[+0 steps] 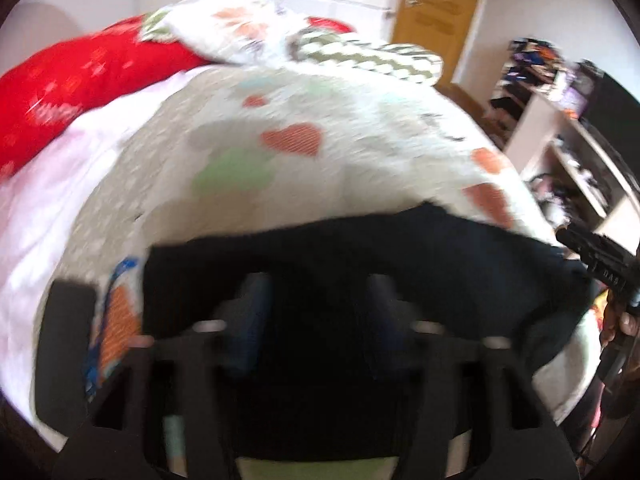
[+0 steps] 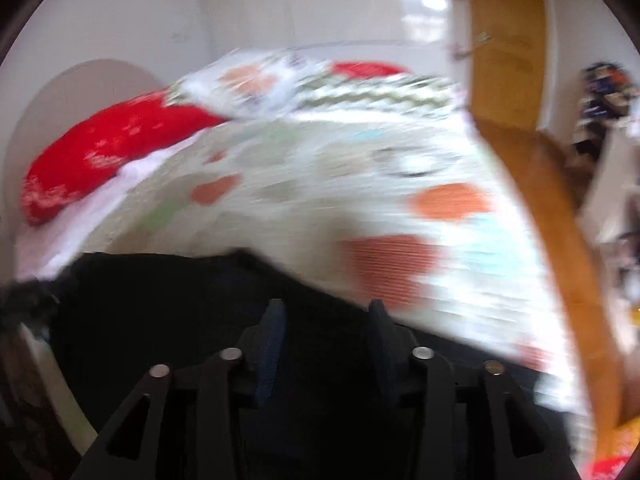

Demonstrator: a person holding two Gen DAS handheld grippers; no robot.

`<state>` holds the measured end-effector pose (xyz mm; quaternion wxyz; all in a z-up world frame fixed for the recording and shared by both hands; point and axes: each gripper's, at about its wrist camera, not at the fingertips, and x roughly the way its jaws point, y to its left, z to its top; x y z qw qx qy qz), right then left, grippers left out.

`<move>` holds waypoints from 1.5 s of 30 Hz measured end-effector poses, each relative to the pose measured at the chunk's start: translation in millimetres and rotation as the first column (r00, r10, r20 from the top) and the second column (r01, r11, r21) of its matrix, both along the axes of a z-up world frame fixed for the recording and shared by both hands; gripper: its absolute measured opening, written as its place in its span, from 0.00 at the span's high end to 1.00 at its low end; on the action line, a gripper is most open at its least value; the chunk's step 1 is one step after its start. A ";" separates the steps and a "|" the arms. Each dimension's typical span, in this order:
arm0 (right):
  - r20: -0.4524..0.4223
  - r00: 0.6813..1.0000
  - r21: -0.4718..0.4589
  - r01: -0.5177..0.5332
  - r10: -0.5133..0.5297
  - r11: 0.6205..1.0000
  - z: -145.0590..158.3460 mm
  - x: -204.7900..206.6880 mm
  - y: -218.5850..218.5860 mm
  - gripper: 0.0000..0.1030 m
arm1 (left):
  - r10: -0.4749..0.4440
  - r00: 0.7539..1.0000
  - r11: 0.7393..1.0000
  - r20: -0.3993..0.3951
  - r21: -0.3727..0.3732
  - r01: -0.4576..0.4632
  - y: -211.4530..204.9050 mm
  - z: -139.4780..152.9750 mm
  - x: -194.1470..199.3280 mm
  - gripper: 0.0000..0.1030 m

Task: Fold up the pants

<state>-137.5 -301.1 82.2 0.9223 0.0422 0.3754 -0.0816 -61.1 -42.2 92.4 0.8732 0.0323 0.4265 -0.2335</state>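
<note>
Dark navy fabric pants (image 1: 360,248) lie spread on the near edge of a white bedspread with orange and green heart prints (image 1: 280,140). Left gripper (image 1: 318,284) over the cloth, jaws parted, nothing visibly between them. Right gripper (image 2: 326,308) likewise released, fingers apart above the pants (image 2: 160,288). Both views blurred. Red patterned pillow (image 1: 80,84) at the far side.

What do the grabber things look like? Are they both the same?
Yes, they match. The left gripper and right gripper are black plastic frames with triangular cut-outs and small round silver pins. Each has two fingers with dark blue pads. In the left view, the right one shows side-on as a ridged black bar, markings too blurred to read.
</note>
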 end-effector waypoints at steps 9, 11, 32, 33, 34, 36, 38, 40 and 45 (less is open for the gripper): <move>-0.123 0.974 0.133 0.204 -0.188 0.970 -35.9 -65.2 -109.9 0.34 | -0.352 0.935 0.934 -0.044 0.051 0.354 -121.4 -15.0 17.0 0.25; -0.089 0.982 0.190 0.179 -0.165 0.965 -38.5 -68.8 -110.4 0.37 | -0.408 0.913 0.908 -0.019 0.099 0.408 -142.4 -19.0 20.0 0.25; -0.075 0.981 0.148 0.188 -0.178 0.971 -41.1 -19.6 -112.8 0.95 | -0.385 0.920 0.887 0.078 0.305 0.345 -167.7 -52.4 63.8 0.92; -0.088 0.977 0.155 0.208 -0.196 0.966 -51.2 -16.2 -116.2 0.95 | -0.379 0.922 0.890 0.076 0.303 0.341 -168.1 -53.3 62.6 0.92; -0.091 0.973 0.165 0.227 -0.214 0.960 -57.3 -16.1 -118.9 0.95 | -0.374 0.924 0.891 0.080 0.306 0.334 -168.9 -54.0 61.0 0.92; -0.073 0.968 0.181 0.249 -0.240 0.951 -53.0 -24.7 -121.6 0.87 | -0.364 0.928 0.898 0.082 0.296 0.326 -167.0 -51.7 58.6 0.90; -0.046 0.961 0.146 0.276 -0.272 0.950 -39.9 -37.1 -119.7 0.72 | -0.333 0.940 0.915 0.079 0.267 0.301 -160.2 -43.3 57.4 0.88; -0.006 0.967 0.111 0.254 -0.255 0.961 -22.2 -50.3 -110.0 0.71 | -0.297 0.952 0.932 0.077 0.239 0.272 -151.2 -33.6 55.7 0.86; 0.068 0.995 0.085 0.062 -0.068 0.994 4.1 -68.4 -62.5 0.71 | -0.228 0.970 0.958 0.088 0.197 0.208 -116.2 -11.8 34.3 0.86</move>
